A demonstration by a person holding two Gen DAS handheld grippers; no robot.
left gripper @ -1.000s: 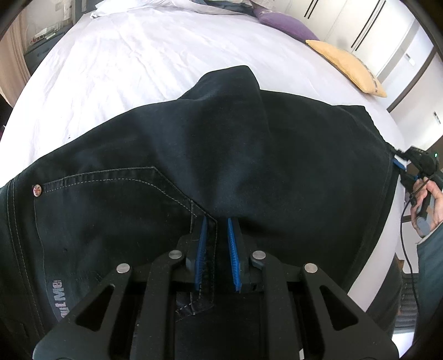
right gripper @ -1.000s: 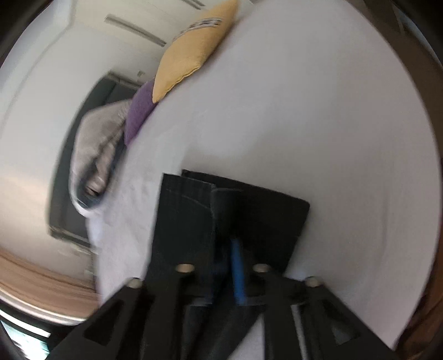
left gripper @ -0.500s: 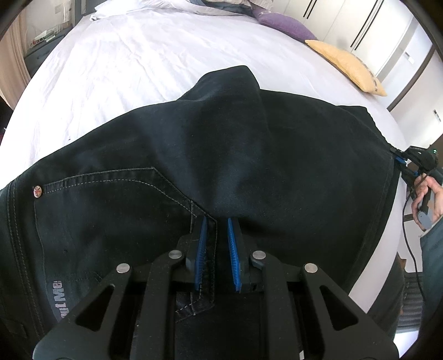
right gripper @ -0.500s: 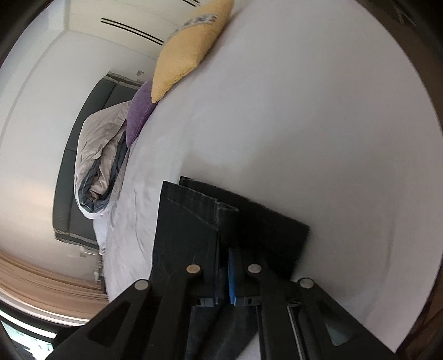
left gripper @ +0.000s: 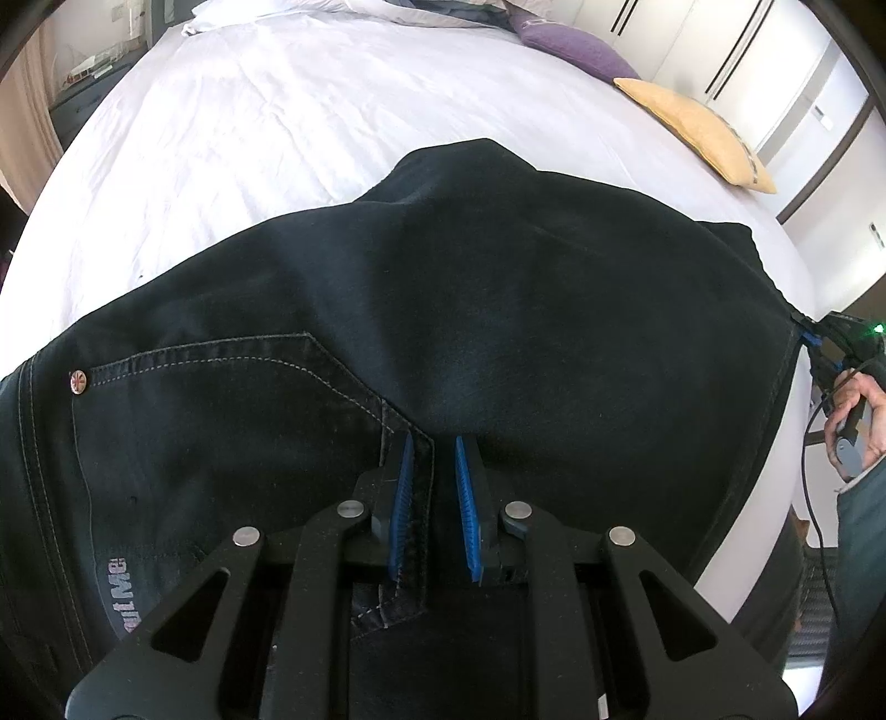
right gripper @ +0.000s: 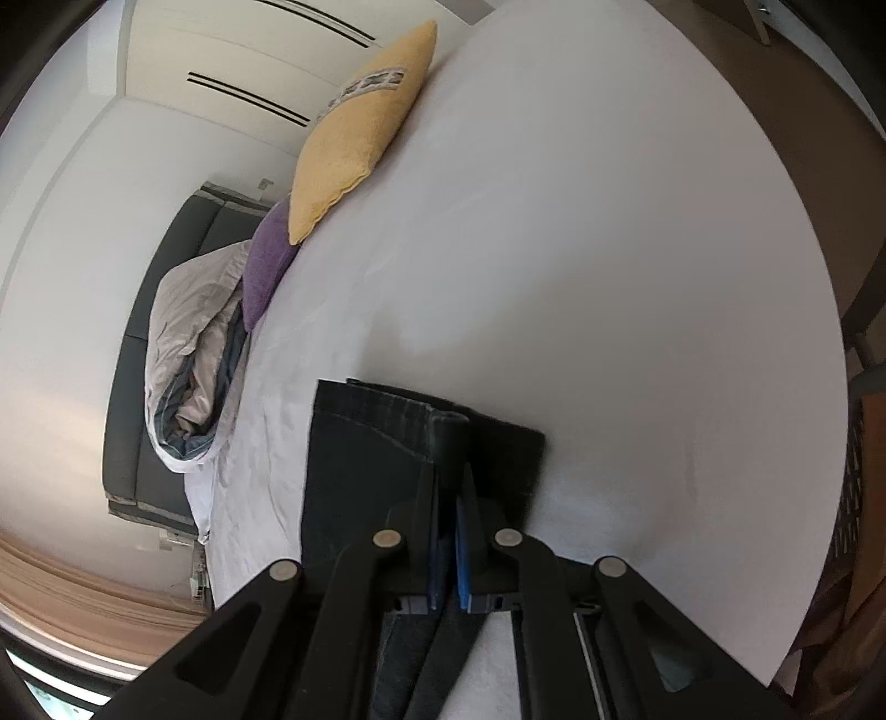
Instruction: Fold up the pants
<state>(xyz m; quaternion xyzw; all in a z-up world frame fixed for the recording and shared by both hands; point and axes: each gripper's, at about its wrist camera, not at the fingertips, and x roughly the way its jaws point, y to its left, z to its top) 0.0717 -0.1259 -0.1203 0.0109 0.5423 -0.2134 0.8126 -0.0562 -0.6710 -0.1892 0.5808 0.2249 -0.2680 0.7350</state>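
Note:
Dark denim pants [left gripper: 498, 310] lie spread across the white bed [left gripper: 266, 127], back pocket and rivet at the left. My left gripper [left gripper: 433, 448] is shut on the pants' waist seam, fabric pinched between its blue pads. In the right wrist view the leg hems [right gripper: 387, 443] lie stacked on the sheet, and my right gripper [right gripper: 449, 487] is shut on the hem edge. The right gripper also shows in the left wrist view [left gripper: 825, 343] at the pants' far right end, held by a hand.
A yellow pillow [left gripper: 698, 127] and a purple pillow [left gripper: 576, 47] lie at the bed's far side, with a bunched duvet [right gripper: 194, 360] near the headboard. White wardrobe doors [left gripper: 775, 66] stand behind. The bed edge runs close to the right gripper.
The right wrist view has steadied and sharpened, and the hems sit slightly farther along the sheet. The left gripper holds as before.

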